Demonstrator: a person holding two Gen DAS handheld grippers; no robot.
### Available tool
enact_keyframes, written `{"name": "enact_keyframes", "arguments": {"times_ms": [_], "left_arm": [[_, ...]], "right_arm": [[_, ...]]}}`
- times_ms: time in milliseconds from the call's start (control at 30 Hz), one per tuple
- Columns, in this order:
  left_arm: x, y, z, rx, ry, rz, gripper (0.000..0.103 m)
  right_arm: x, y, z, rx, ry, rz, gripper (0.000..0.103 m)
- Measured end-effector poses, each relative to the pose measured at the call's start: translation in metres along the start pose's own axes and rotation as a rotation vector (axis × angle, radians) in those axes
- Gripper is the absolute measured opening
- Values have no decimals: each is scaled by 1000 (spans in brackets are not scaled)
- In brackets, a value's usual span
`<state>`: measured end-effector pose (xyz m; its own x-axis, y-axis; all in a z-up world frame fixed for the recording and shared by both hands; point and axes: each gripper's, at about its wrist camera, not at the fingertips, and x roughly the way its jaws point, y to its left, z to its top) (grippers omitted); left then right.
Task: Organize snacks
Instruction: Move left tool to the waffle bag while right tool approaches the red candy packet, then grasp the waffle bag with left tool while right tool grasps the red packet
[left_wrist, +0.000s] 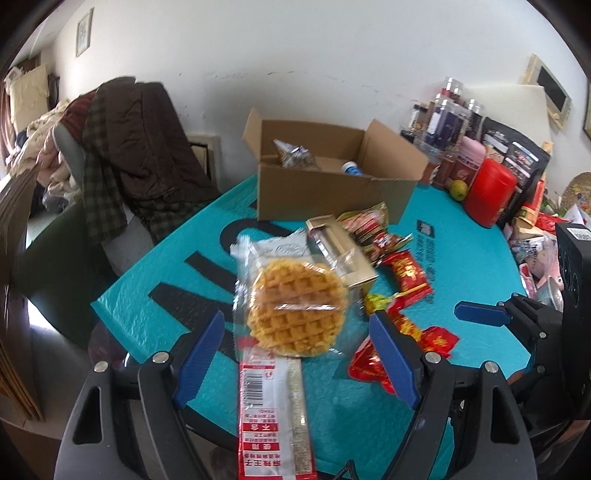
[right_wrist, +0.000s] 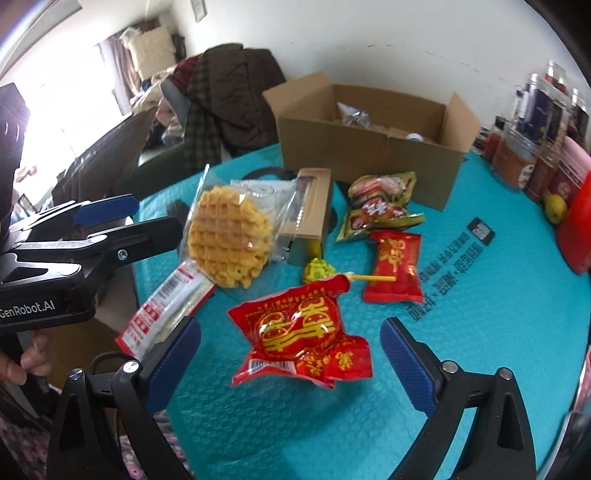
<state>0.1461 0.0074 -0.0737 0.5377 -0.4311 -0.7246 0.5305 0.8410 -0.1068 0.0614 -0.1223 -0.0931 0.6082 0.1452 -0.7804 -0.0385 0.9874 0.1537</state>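
Observation:
A round waffle in a clear pack (left_wrist: 295, 306) lies on the teal mat (left_wrist: 461, 258) between the blue fingers of my left gripper (left_wrist: 297, 354), which is open and clear of the wrapper. My right gripper (right_wrist: 291, 365) is open above a red and gold snack packet (right_wrist: 303, 332), its pads well apart from it. Behind are a second red packet (right_wrist: 395, 266), a lollipop (right_wrist: 317, 271), a green snack bag (right_wrist: 376, 206) and a small tan box (right_wrist: 310, 218). An open cardboard box (right_wrist: 369, 158) at the back holds a few items.
Jars, a red canister (left_wrist: 489, 192) and a green fruit (left_wrist: 458, 190) crowd the mat's far right. A chair draped with coats (left_wrist: 140, 155) stands left of the table. In the right wrist view my left gripper (right_wrist: 103, 214) reaches in from the left.

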Motion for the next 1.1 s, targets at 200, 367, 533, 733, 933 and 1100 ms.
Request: {"name": "enact_keyframes", "arguments": {"times_ms": [200,367,533,733,933,1100], "left_arm": [[16,13,-6,-40,40,20,81],[26,16,-5,-63,56,0,81],[37,9,2,-48,54,-12,81],[54,-2,7,-17,91,2,81],[76,-6,5,-16,147,29,94],[96,-8,1,-19,212,26,103]], "right_arm": [[34,0,1,-46,95,-10,100],[53,-2,-1,-61,154,21,100],[57,-6,-8,-66,139,8,83],[45,-15,-18,-47,126,13,82],[37,-32,-27,21,130,12,82],[39,-30,-24,40,127,12,82]]}}
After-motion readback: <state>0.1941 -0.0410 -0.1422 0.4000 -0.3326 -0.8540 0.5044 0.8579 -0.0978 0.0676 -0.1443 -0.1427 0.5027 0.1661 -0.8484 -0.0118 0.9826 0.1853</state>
